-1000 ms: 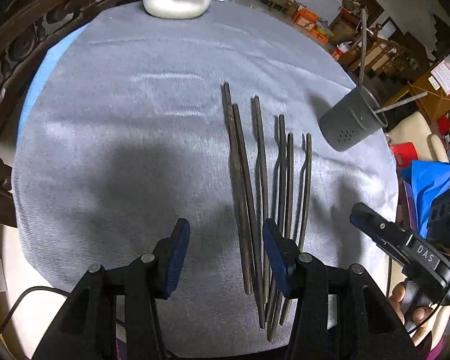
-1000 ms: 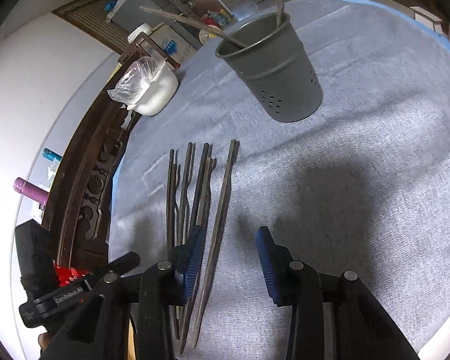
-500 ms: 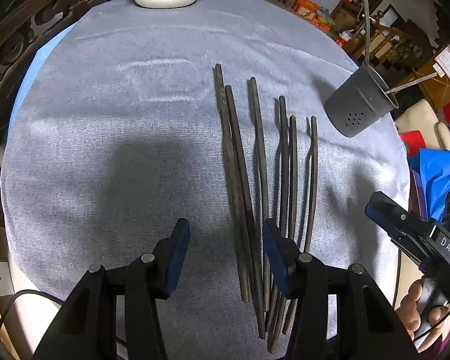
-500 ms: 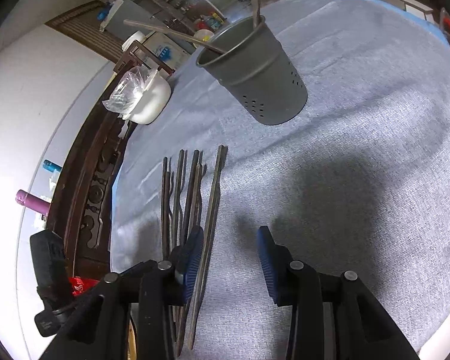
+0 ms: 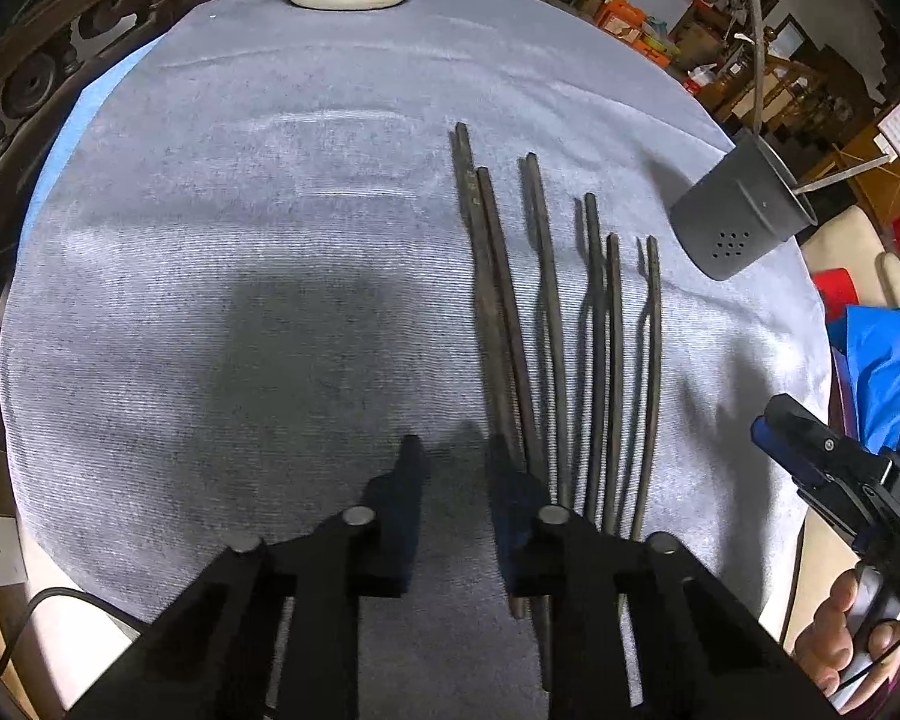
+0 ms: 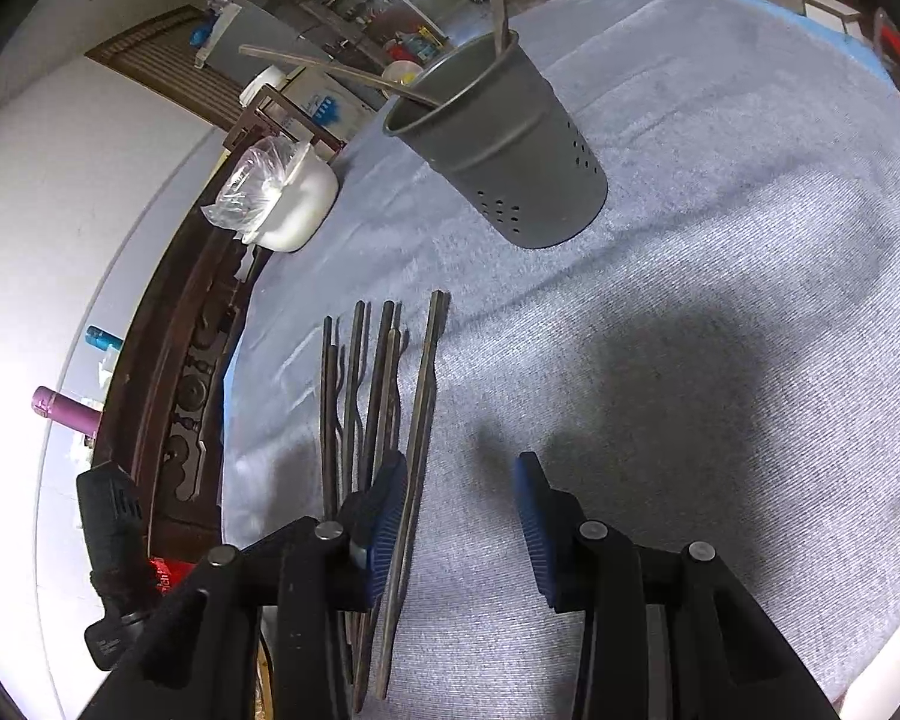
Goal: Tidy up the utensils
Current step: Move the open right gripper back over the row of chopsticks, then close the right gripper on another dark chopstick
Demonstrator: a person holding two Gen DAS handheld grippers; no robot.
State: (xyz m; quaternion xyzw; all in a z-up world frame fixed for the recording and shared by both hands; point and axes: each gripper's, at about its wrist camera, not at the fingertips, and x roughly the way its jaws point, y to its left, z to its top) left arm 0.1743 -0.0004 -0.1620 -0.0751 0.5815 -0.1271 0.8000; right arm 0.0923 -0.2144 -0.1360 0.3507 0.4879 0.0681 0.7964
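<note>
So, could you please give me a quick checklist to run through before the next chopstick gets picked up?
1. Left tool open: ok, though narrow; nothing between its pads.
2. Right tool open: ok, wide and empty.
3. Chopsticks reachable: ok, lying side by side on the grey cloth.
4. One stick separable: not ok, the near ends bunch and overlap.
5. Holder upright with room: ok, two sticks inside.
6. Contact between left tool and a stick: cannot tell; its right finger hides the near ends.
</note>
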